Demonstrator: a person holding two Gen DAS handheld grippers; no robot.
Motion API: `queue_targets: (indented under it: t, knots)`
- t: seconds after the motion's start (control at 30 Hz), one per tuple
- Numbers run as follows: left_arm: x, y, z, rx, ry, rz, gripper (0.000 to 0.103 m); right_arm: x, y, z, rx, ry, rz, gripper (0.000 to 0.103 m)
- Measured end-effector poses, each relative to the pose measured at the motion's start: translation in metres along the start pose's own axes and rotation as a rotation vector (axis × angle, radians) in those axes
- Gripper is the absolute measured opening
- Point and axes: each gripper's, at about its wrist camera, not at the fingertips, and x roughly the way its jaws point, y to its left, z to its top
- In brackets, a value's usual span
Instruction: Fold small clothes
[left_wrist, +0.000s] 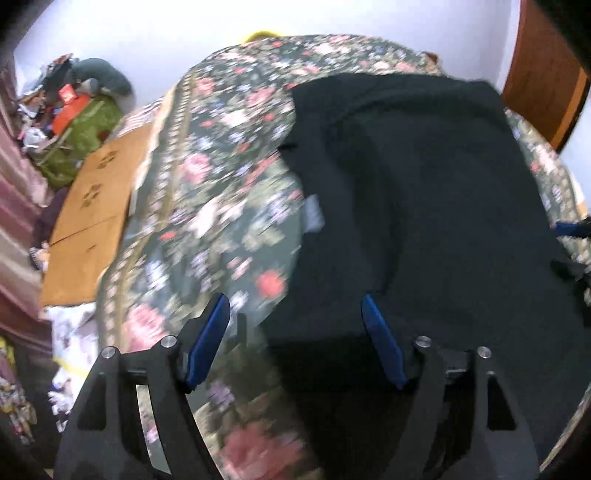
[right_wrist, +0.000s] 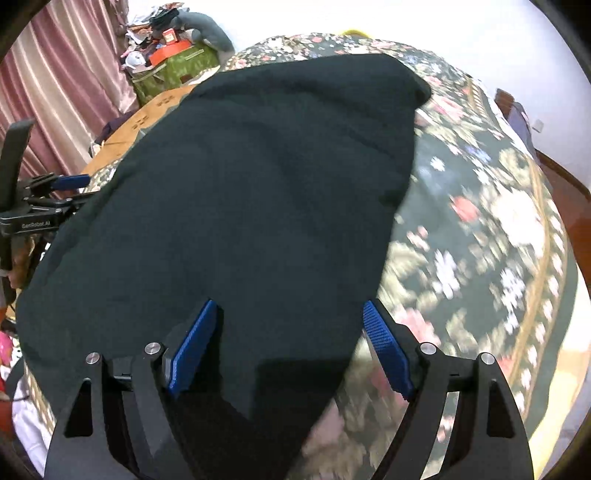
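**On the flowered bed cover, a dark garment under two released grippers**

On the floral bedspread (left_wrist: 221, 206) lies a dark garment (left_wrist: 424, 206), spread flat and touching the cover along all its visible edges. Its long axis runs away from both cameras, toward the far white wall. A small pale label (left_wrist: 314, 218) shows at its left edge.

The left gripper (left_wrist: 295, 332) points steeply down over the near left edge of the garment. Its jaws stand wide apart with nothing pinched; the right finger is above the cloth, the left one above the bedspread. The right gripper (right_wrist: 291, 332) also tilts steeply down, over the near right edge, jaws released and holding nothing.

Beside the bed lies a flat cardboard sheet (left_wrist: 92, 221). Behind it stands a green bag (right_wrist: 173, 70) with an orange box (right_wrist: 170, 53) on top, near pink curtains (right_wrist: 62, 85).
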Motion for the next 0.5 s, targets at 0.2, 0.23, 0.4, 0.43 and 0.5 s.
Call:
queue_targets:
  t: [0.2, 0.23, 0.4, 0.43, 0.5]
  knots:
    - [-0.012, 0.031, -0.029, -0.089, 0.023, 0.053, 0.073, -0.018, -0.01, -0.01, 0.036, 0.011, -0.042, 0.079]
    - [-0.018, 0.036, -0.034, -0.11, 0.017, 0.056, 0.073, -0.022, -0.01, -0.011, 0.036, 0.006, -0.05, 0.079]
    - [-0.056, 0.042, -0.046, -0.167, -0.046, 0.02, 0.073, -0.053, -0.003, -0.014, 0.026, -0.057, -0.07, 0.079]
    - [-0.061, 0.042, -0.047, -0.175, -0.055, 0.006, 0.073, -0.062, -0.001, -0.015, 0.025, -0.078, -0.069, 0.079]
    - [-0.076, 0.037, -0.051, -0.194, -0.075, -0.044, 0.073, -0.073, 0.004, -0.017, 0.024, -0.106, -0.065, 0.079]
